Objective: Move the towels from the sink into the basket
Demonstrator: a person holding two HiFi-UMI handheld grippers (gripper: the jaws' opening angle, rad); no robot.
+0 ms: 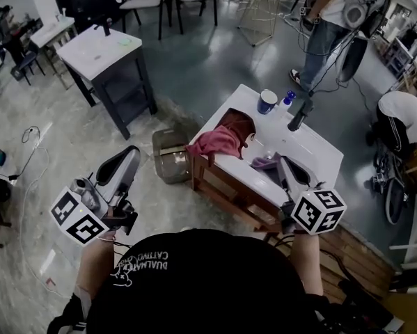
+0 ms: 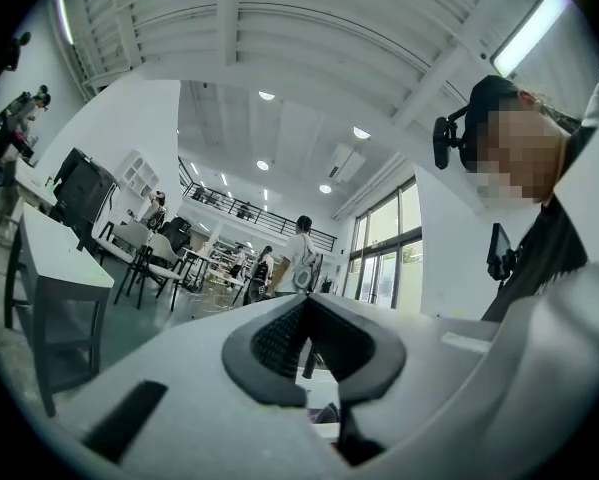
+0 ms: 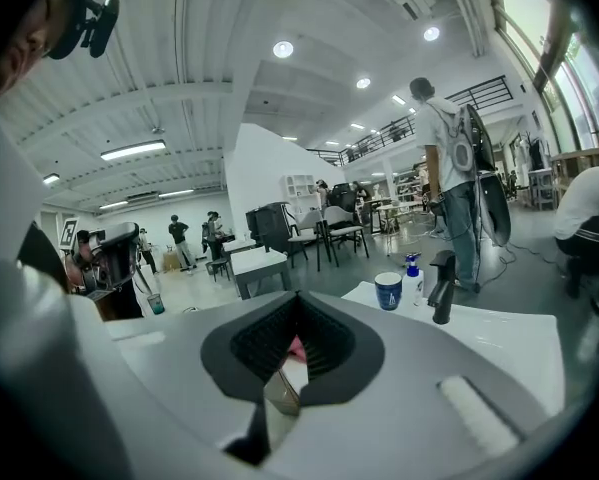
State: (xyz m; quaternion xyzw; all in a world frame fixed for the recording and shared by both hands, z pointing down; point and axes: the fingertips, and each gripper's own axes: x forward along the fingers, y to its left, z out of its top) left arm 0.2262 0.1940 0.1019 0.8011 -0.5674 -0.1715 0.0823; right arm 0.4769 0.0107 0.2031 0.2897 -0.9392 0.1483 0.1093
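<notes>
The job has hardly begun, I think. The red towel hangs over the near edge of the sink, in the middle of the head view. The purple towel lies just to its right, down in the bowl. Neither one is in the basket, which sits on the floor just left of the sink stand. I cannot tell what is inside the basket.

My left claw is at the lower left of the head view, well apart from both towels. Its jaws are pressed together with nothing in them. My right claw is at the lower right, with its tip near the purple towel. It is clenched too, and it holds nothing. Through its jaws I can see a bit of red cloth, but that is far off, not in my grip.

So both towels are left to move. First I have to let a claw spread wide, then pinch a towel.
</notes>
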